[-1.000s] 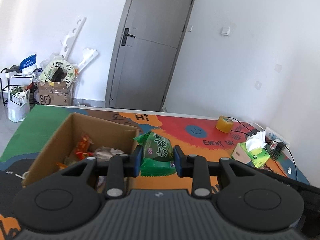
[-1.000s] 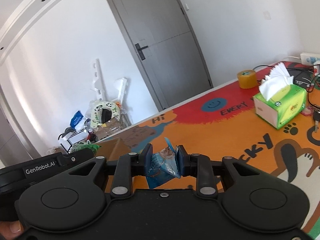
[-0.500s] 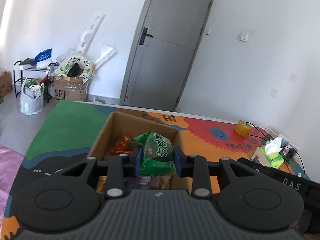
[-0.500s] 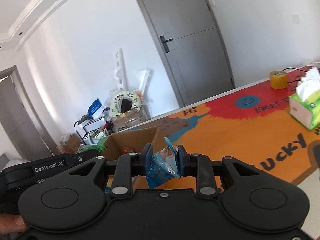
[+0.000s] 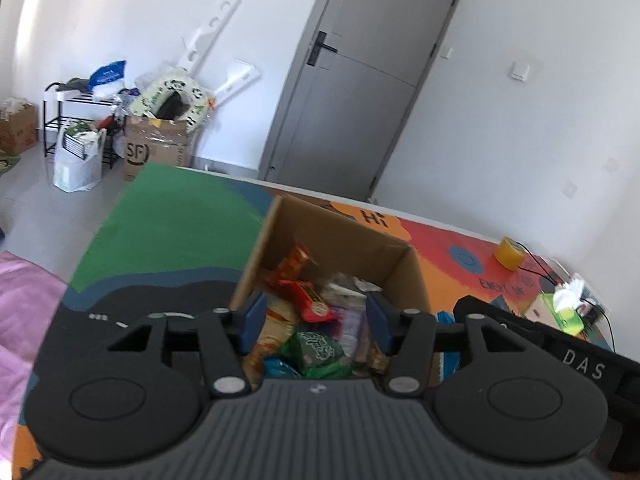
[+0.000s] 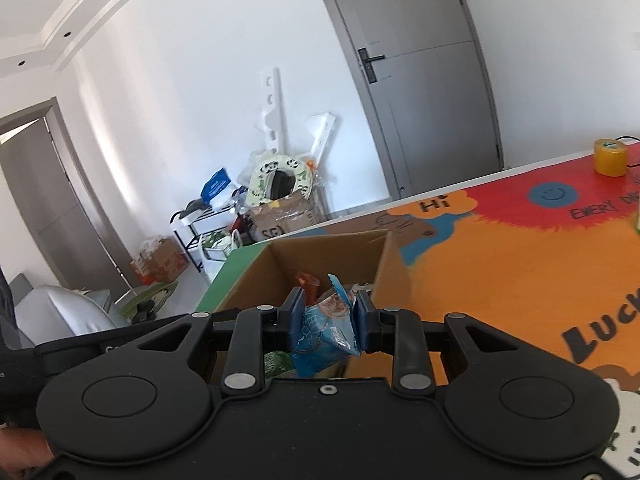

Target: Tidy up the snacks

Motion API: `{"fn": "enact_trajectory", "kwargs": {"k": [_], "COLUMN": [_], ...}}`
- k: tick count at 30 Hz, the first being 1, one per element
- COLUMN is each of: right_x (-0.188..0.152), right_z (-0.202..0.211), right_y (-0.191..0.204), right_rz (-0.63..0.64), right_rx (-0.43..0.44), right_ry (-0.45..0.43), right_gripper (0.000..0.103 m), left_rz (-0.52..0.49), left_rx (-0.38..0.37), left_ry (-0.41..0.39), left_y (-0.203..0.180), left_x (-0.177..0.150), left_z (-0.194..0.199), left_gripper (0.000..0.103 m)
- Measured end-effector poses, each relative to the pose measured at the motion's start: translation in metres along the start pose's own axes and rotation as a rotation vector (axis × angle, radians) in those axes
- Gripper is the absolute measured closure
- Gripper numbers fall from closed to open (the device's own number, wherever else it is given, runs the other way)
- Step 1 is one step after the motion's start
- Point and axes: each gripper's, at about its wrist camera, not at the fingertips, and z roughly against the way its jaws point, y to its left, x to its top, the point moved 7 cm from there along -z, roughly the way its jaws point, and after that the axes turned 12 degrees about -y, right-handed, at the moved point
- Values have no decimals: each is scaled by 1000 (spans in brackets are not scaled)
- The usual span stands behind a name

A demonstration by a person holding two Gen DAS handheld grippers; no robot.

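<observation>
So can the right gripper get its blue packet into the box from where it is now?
Probably yes. The right gripper holds the blue packet just at the box, whose top is open. The left gripper, jaws opening and empty, hangs over the same box and could crowd it.

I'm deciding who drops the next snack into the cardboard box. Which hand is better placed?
The right. The right tool grips a blue snack packet just over the cardboard box. The left tool is opening, its green packet already lying in the box.
</observation>
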Motion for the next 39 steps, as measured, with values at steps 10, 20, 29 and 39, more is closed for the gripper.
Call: {"fn": "enact_trajectory", "kwargs": {"k": [10, 20, 29, 39], "right_x": [2, -3, 6, 17], "right_z": [15, 46, 82, 119], "right_y": [-5, -33, -53, -57], "right_rz": [-2, -13, -32, -6], "right_rx": [-11, -71, -99, -119], "right_ry": [5, 16, -17, -39], "right_gripper": [57, 40, 10, 0], "left_rz": [-10, -80, -149, -228], "left_rx": [26, -14, -45, -71], "left_ry": [-41, -18, -3, -20], "left_y": [7, -12, -34, -55], "left_x": [8, 1, -5, -6], "left_z": [10, 19, 34, 60], "left_gripper": [25, 9, 4, 1]}}
